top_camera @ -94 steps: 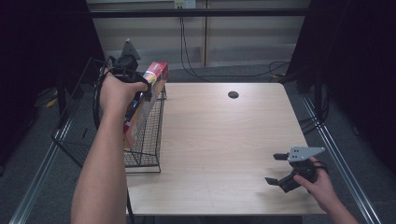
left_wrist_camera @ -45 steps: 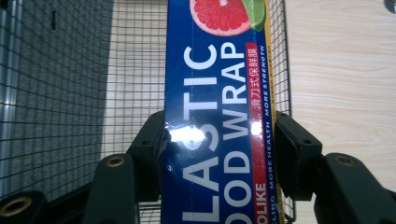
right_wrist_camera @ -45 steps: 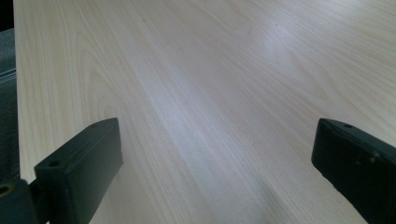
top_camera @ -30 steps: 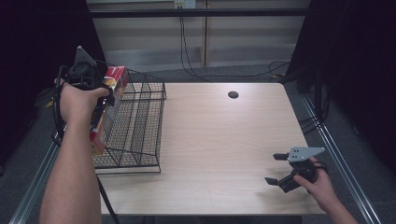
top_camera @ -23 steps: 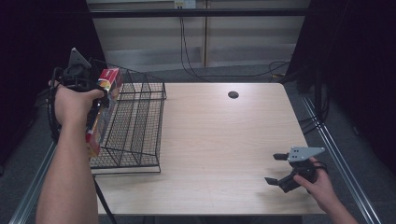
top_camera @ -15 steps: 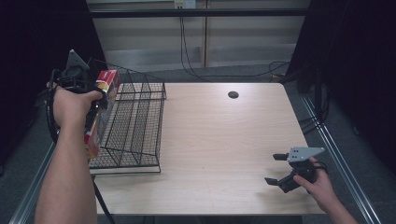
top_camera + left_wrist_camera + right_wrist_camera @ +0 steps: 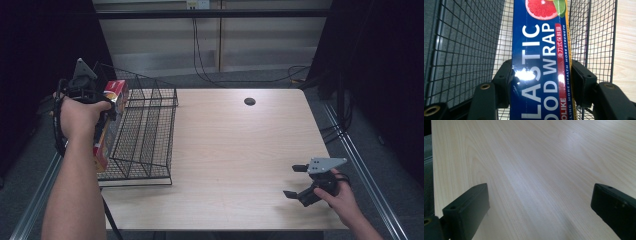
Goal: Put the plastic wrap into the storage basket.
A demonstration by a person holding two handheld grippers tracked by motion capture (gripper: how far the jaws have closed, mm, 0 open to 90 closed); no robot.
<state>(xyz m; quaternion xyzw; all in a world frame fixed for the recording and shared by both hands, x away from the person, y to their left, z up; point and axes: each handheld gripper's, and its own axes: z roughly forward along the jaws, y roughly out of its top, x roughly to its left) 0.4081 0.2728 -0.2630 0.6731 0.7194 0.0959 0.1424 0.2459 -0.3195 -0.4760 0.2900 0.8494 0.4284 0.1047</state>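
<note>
Care matters: your left gripper (image 7: 541, 80) clamps the long blue plastic-wrap box (image 7: 540, 57) above the black wire rack (image 7: 145, 135) at the desk's left edge, so lower it straight.

- A lab-like recording bay: dark curtains (image 7: 45, 45) on both sides.
- Bare wooden worktop (image 7: 235, 150) on a metal frame.
- Loose cables (image 7: 200, 50) on grey carpet.
</note>
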